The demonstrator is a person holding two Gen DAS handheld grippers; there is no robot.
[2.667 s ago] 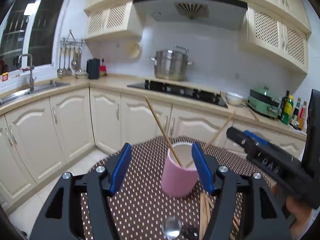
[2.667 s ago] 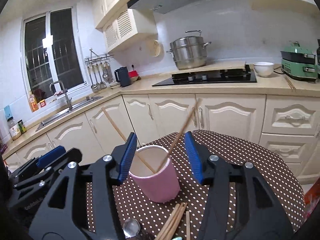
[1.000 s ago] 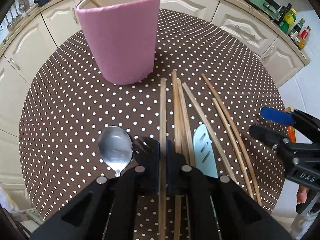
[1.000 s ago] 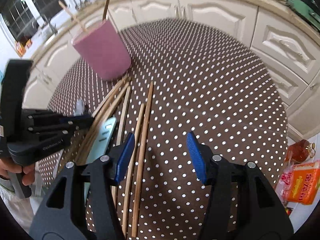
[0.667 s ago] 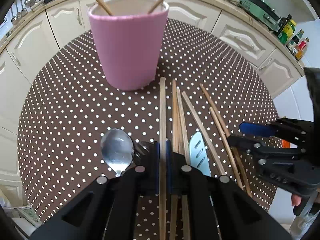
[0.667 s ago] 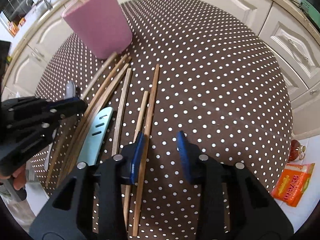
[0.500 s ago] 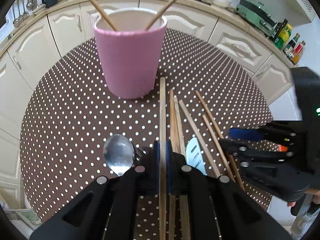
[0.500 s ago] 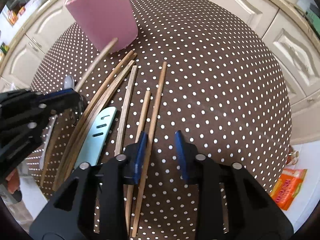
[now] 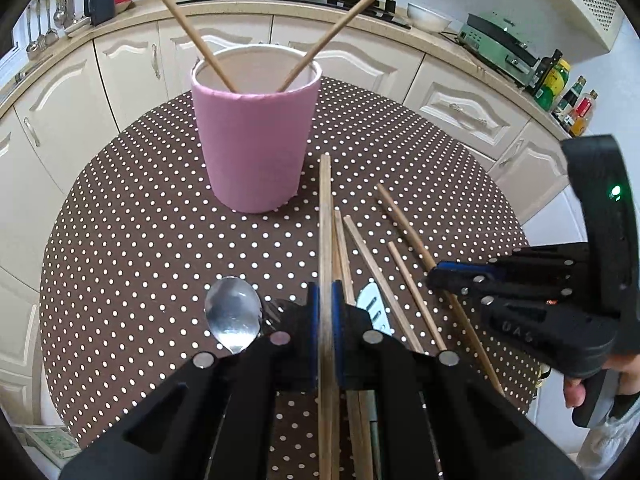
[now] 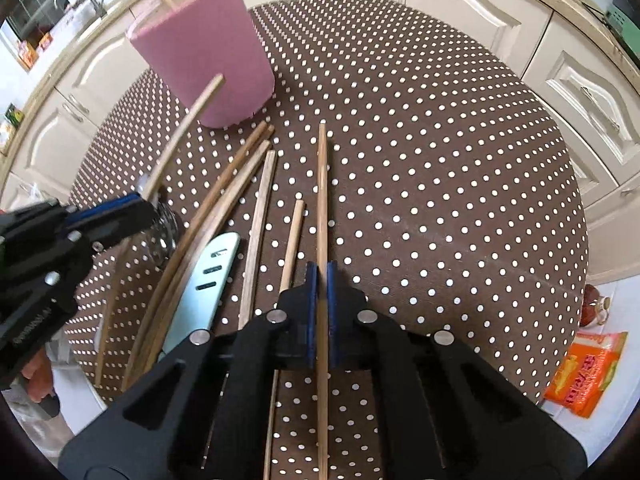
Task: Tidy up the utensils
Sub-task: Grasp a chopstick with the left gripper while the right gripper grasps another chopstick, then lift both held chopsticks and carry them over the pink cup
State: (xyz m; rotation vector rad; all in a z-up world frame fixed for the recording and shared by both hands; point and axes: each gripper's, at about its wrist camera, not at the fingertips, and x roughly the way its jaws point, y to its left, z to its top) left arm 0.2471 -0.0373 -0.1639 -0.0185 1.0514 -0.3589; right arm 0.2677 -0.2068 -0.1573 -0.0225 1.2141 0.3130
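Each gripper, left gripper and right gripper, clamps 1 chopstick near the pink cup.

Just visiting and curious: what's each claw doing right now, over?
Left gripper shut on one chopstick. Right gripper shut on another chopstick. Pink cup upright, two sticks inside. Loose chopsticks, spoon on the table.

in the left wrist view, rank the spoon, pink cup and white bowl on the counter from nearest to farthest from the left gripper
1. spoon, on the table just left of the left gripper.
2. pink cup, farther ahead on the table.
3. white bowl, back on the counter, upper right.
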